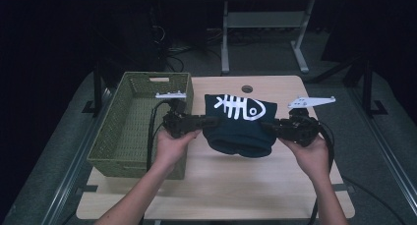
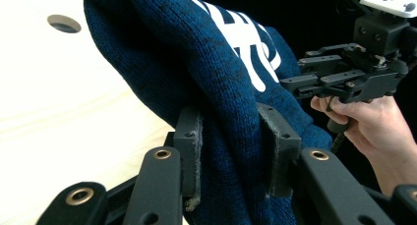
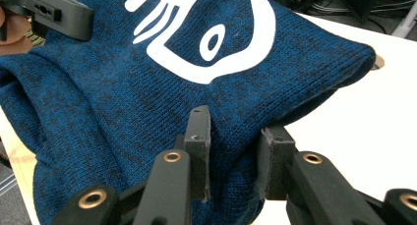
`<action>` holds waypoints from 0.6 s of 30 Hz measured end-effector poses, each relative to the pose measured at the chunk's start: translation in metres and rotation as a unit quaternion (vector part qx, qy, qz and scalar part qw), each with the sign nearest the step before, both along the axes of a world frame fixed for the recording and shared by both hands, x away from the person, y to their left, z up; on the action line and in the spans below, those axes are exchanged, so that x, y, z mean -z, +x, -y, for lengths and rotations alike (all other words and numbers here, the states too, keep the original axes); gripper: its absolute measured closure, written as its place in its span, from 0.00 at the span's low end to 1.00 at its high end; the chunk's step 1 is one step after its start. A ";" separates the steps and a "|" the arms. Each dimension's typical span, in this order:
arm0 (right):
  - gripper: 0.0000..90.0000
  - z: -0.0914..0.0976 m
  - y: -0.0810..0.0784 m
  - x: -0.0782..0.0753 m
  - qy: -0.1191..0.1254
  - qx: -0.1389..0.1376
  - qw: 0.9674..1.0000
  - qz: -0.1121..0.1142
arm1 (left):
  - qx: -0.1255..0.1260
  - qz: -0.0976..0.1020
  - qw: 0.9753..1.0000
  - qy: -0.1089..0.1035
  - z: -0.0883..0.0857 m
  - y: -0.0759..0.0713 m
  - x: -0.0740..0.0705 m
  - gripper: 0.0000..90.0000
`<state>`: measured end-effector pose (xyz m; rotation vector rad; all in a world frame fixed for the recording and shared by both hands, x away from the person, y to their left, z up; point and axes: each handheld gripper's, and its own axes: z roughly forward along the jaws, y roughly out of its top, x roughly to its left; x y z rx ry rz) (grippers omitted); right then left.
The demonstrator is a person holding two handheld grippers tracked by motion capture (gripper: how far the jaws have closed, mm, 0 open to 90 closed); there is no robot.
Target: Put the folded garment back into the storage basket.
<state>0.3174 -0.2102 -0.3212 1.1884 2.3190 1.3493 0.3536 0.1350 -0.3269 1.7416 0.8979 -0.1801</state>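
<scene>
Above the middle of the wooden table (image 1: 216, 185), lifted clear of the top: a folded dark blue knit sweater (image 1: 239, 124) with a white fish-skeleton print facing up, slung between two hand-held grippers and sagging on its near side. At its left edge, the left gripper (image 1: 204, 122) — jaws clenched on a thick fold of the knit, pads pressed into the fabric on both sides, plain in the left gripper view (image 2: 231, 151). At its right edge, the right gripper (image 1: 269, 126) — likewise clamped on a bunched fold, seen close in the right gripper view (image 3: 236, 156). Left of the sweater, just beside the left hand (image 1: 172, 144), a green woven basket (image 1: 123, 131) at the table's left side. Farther back, a round hole (image 1: 247, 89) in the tabletop, beyond the sweater's far edge.
</scene>
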 end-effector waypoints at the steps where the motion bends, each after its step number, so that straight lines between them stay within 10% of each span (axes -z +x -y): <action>1: 0.78 -0.002 0.001 -0.001 -0.001 -0.002 1.000 0.000 | -0.001 0.001 1.000 0.000 -0.002 0.000 -0.001 0.73; 18: 0.78 -0.033 0.011 -0.015 -0.007 -0.029 1.000 0.007 | -0.019 -0.010 1.000 -0.014 -0.037 0.003 -0.008 0.73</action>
